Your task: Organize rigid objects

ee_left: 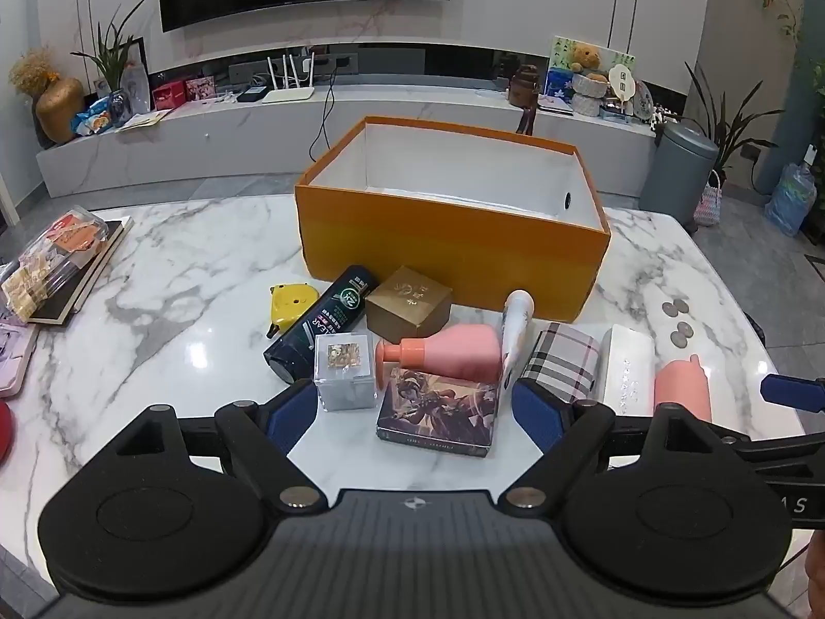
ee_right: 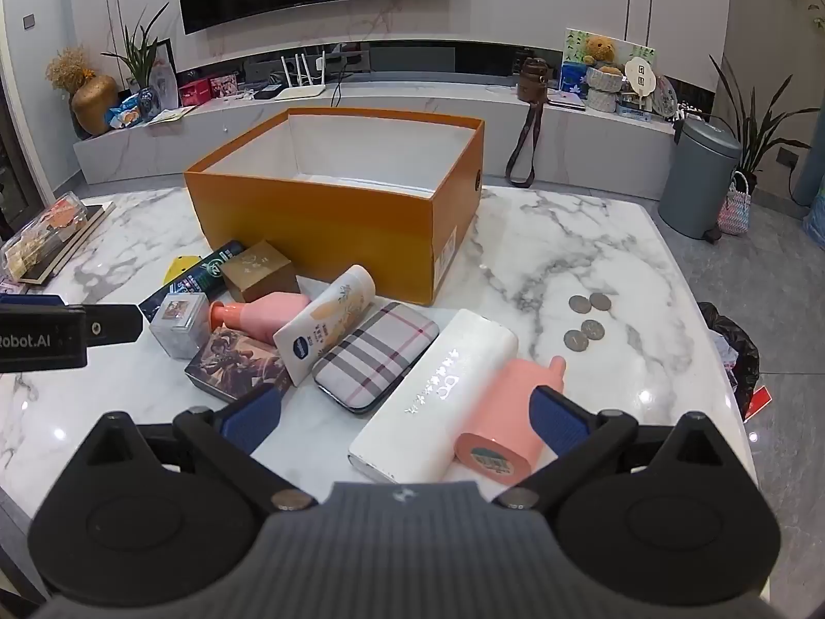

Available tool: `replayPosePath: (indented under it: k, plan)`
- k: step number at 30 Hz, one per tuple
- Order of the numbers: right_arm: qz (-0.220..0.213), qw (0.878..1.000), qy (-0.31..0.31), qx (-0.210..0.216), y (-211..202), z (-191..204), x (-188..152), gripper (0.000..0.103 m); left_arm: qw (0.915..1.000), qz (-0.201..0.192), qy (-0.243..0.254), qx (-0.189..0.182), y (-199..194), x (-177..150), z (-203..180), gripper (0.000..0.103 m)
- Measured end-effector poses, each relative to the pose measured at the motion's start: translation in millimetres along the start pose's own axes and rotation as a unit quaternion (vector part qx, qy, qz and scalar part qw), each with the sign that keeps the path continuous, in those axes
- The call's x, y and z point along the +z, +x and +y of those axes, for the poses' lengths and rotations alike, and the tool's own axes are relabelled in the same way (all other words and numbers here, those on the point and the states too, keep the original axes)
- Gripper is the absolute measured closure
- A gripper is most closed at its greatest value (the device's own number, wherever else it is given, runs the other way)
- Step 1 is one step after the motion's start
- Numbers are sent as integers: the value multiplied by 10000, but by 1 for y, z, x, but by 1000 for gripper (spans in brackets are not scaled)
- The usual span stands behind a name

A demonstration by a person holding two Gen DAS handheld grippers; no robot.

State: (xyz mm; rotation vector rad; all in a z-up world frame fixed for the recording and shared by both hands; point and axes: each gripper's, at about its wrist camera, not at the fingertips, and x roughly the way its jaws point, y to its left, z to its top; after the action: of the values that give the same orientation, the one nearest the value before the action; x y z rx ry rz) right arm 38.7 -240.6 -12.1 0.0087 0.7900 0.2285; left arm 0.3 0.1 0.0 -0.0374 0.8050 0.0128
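**Both grippers poised, nothing picked yet**

I read this as the very start of the sorting: the open orange cardboard box with white lining [ee_left: 454,242] looks empty as far as I can see into it, and every item lies on the white marble-patterned table [ee_left: 170,309] in front of it.

My left gripper [ee_left: 412,407] hangs over the near end of the cluster, its blue-padded fingers [ee_left: 291,412] spread wide and holding nothing. Between them I see the dark illustrated flat box [ee_left: 438,412] and, just beside the left pad, the small clear plastic cube [ee_left: 344,379]. Neither pad appears to touch them.

My right gripper [ee_right: 405,415] is equally wide and empty. The long white rectangular case [ee_right: 433,402] and the squat pink bottle lying on its side [ee_right: 508,423] sit between its fingers [ee_right: 559,415]; the right pad overlaps the bottle in view, but I cannot tell whether they touch.

My judgement of the next move: lower one gripper over a single item, probably the illustrated box or the white case, close across its narrow width, then lift it over the rim of the orange box. The items lie crowded, several touching, so a clean approach matters to avoid nudging neighbours such as the plaid fabric-covered case [ee_right: 374,356].
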Motion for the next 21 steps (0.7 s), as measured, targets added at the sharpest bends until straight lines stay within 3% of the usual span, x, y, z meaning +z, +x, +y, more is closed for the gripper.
replayPosePath:
  k: [21]
  plan:
    - [40, 10000, 1, 37, 0, 0, 0, 2, 10000, -19, 71, 35, 0, -2, 0, 3]
